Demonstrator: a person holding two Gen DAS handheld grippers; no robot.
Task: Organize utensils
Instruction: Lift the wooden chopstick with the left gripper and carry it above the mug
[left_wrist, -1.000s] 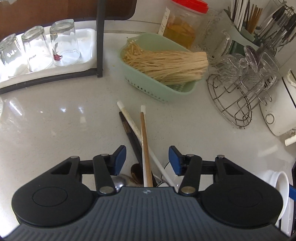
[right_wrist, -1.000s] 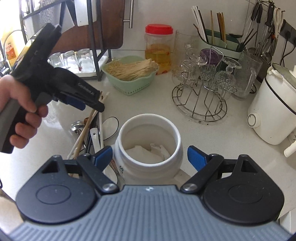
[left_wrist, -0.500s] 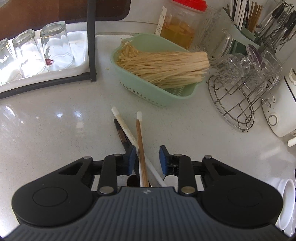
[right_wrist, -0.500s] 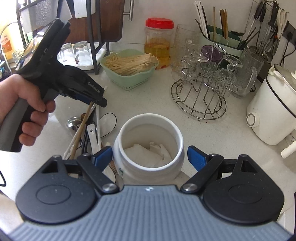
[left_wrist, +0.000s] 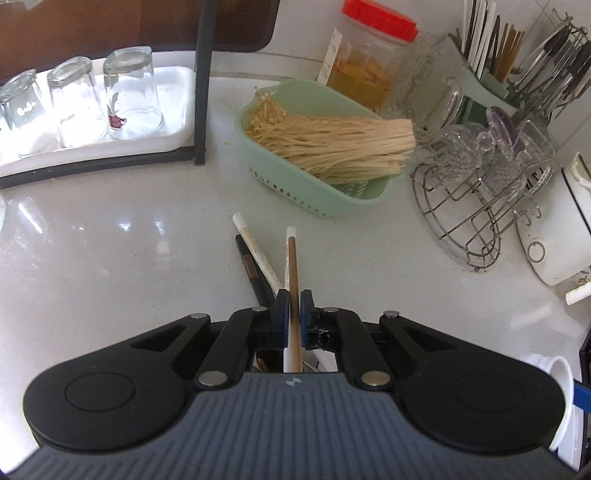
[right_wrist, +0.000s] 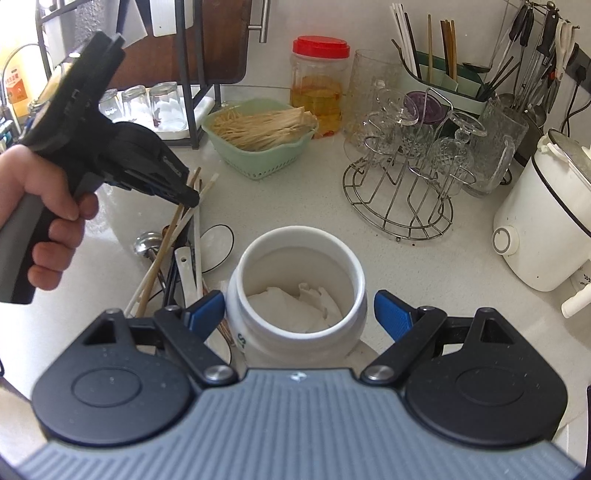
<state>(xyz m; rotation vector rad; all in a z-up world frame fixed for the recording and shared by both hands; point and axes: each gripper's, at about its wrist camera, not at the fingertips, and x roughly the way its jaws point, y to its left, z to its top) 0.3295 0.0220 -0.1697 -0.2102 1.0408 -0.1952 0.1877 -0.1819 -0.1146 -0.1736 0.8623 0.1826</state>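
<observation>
- Your left gripper (left_wrist: 291, 314) has its blue pads pressed against a brown wooden chopstick (left_wrist: 293, 266), with only that thin stick between them; a white chopstick (left_wrist: 289, 251) lies right alongside it and may be caught in the grip too, though you cannot tell for sure.
- The gripped chopstick points away from you toward the green basket (left_wrist: 295, 184) of pale noodle-like strands, and its far end stops short of the basket.
- Just left of the pads, another white chopstick (left_wrist: 255, 251) and a dark one (left_wrist: 251, 266) lie on the white countertop (left_wrist: 110, 277), angled to the far left.
- From the right wrist view, your left hand (right_wrist: 48, 206) wraps the gripper's handle at the left, and the gripper's tip meets the loose pile of utensils (right_wrist: 177, 251): chopsticks, a metal ladle (right_wrist: 147, 243) and a white spoon (right_wrist: 184, 266), all lying left of the white jar.
- Your right gripper (right_wrist: 299, 314) stands about half open, one finger on each side of the white ceramic jar (right_wrist: 299, 258); whether the pads press on its wall you cannot tell.
- The jar sits upright near you with crumpled white paper (right_wrist: 295, 306) in the bottom.
- Farther right, a wire rack (right_wrist: 399, 184) carries upturned glasses, and a white cooker (right_wrist: 543, 229) stands at the right edge.
</observation>
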